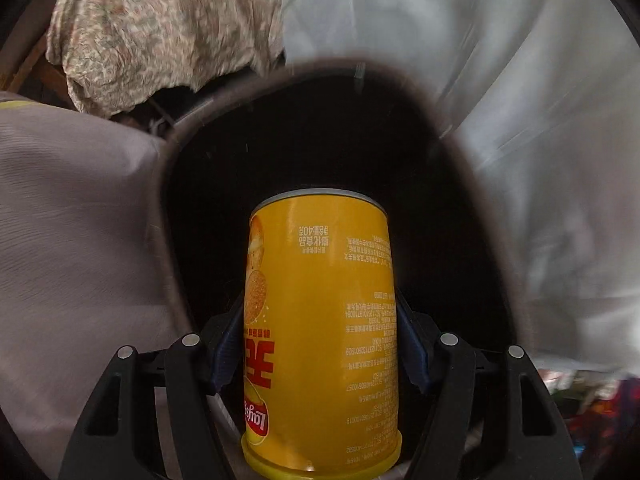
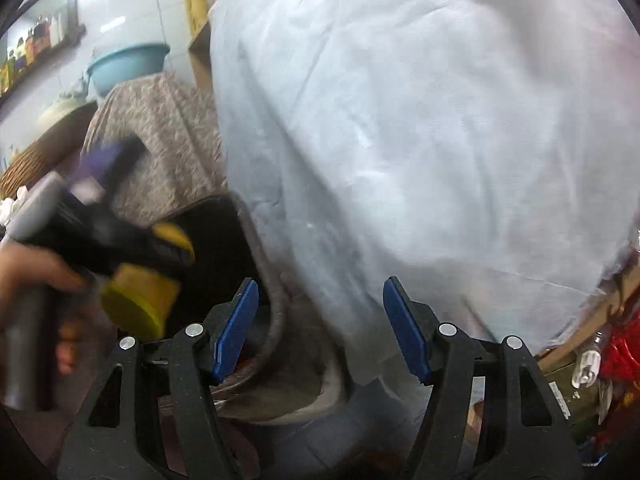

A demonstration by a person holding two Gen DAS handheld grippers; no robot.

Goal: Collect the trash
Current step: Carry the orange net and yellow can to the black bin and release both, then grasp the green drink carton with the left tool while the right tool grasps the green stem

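Note:
My left gripper [image 1: 320, 316] is shut on a yellow Lay's chip can [image 1: 322, 320], held lengthwise between the blue pads and pointing into the dark mouth of a black trash bin [image 1: 460, 128]. In the right wrist view the same can [image 2: 140, 300] shows blurred at the left, held by the left gripper [image 2: 160, 256] in a hand over the bin [image 2: 224, 232]. My right gripper [image 2: 316, 320] is open and empty, close to the bin's rim and a white cloth.
A large white cloth [image 2: 420, 120] hangs right of the bin. A floral cloth [image 1: 160, 28] lies behind it, a grey cloth [image 1: 72, 208] at its left. A blue basin [image 2: 128, 64] and shelf bottles stand far left. Red packaging and a bottle [image 2: 588, 360] lie at the right.

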